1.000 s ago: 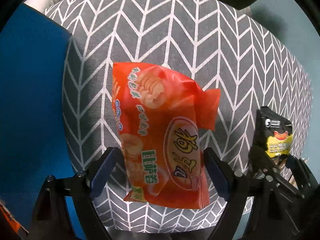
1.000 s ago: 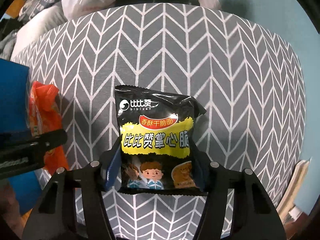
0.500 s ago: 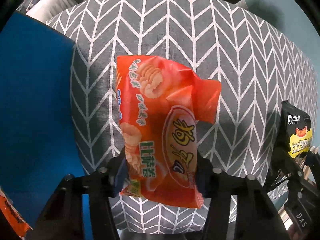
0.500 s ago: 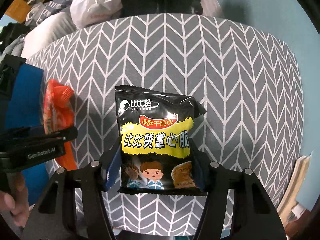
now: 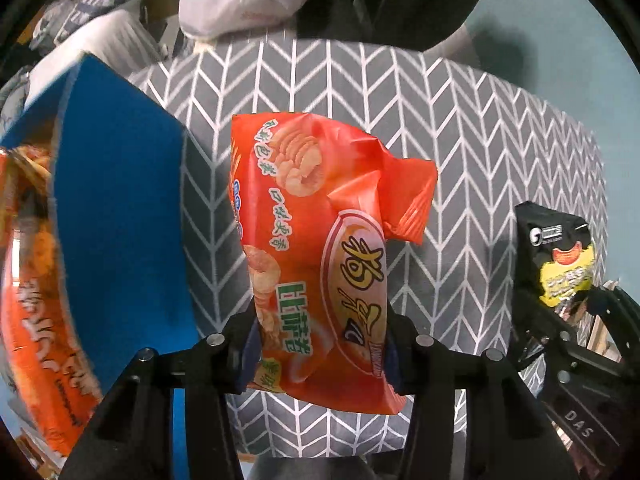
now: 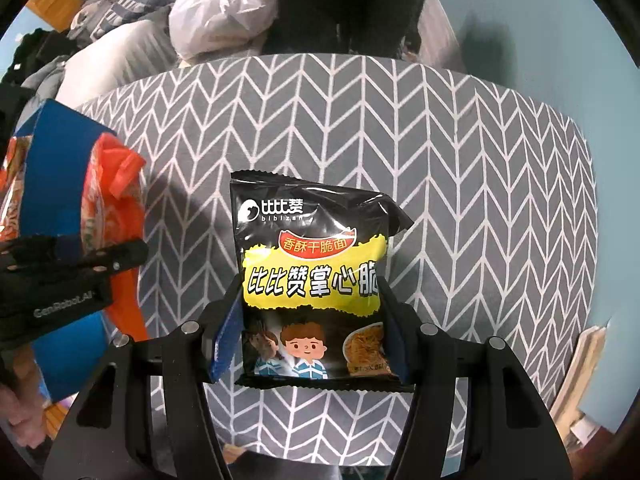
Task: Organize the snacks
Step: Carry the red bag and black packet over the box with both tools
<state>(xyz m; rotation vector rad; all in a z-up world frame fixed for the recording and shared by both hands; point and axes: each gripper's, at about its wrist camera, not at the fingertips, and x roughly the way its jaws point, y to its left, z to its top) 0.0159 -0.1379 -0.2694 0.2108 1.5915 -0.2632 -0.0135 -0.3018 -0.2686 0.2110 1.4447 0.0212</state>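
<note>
Orange snack bag (image 5: 316, 264) sits pinched low down in my left gripper (image 5: 320, 344), held above the grey chevron tabletop (image 5: 460, 128) just beside the blue box (image 5: 120, 216). My right gripper (image 6: 310, 340) is clamped on the black noodle snack pack (image 6: 314, 280), also held over the chevron cloth, well right of the orange one.

Blue box (image 5: 116, 216) cut off at left edge in both views, its orange packet (image 5: 36, 320) motion-blurred, print unreadable; orange snack bag (image 5: 316, 264) bottom hides left tool (image 5: 320, 356) pads; black snack bag (image 5: 560, 252) lower part hidden behind right tool (image 6: 310, 344)
</note>
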